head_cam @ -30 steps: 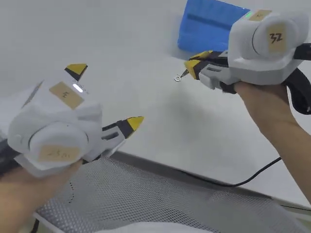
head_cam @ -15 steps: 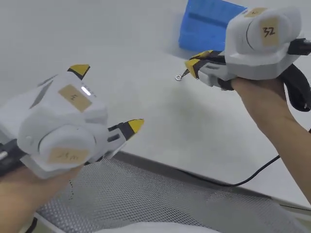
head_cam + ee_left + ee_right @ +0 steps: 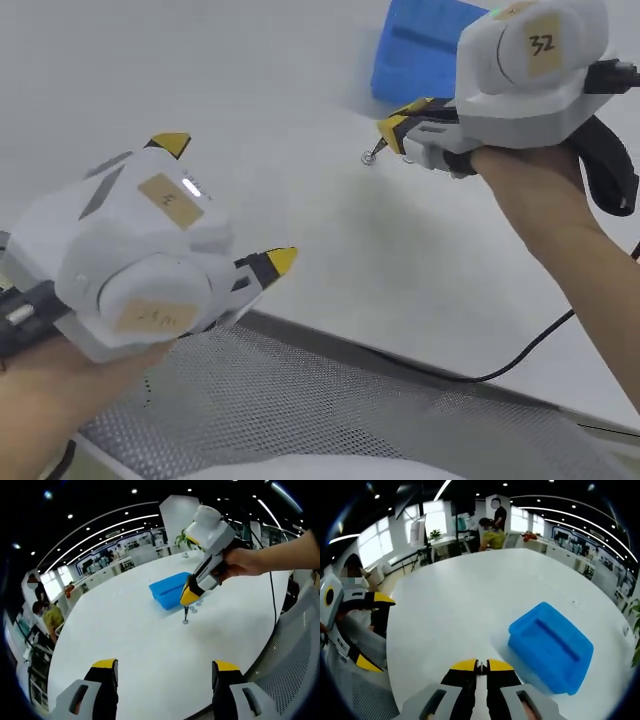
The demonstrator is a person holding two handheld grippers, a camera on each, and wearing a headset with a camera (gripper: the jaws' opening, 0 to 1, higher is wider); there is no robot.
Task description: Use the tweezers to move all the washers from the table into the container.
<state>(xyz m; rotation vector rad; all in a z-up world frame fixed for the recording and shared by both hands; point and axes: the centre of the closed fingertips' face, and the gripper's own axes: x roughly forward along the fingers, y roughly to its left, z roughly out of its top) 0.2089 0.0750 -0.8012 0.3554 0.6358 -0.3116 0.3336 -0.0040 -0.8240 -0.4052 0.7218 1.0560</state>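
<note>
Yellow-tipped right gripper (image 3: 396,128) jaws pinched tight on tweezers (image 3: 379,149), washer (image 3: 368,159) at the tweezer tips, loose washers (image 3: 193,611) just beside, blue container (image 3: 420,45) close beyond, left gripper (image 3: 225,200) well apart, jaws spread wide, empty.

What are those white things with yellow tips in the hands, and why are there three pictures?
They are grippers: hand-held tools with two jaws that squeeze like fingers. A person holds one in each hand. One picture comes from a camera on the person's head; the two round ones come from cameras riding on the grippers. The left gripper is open and holds nothing. The right gripper is shut on thin tweezers, with a tiny ring, a washer, at their tip. On the white table stands a blue container, and a few more washers lie near it.
</note>
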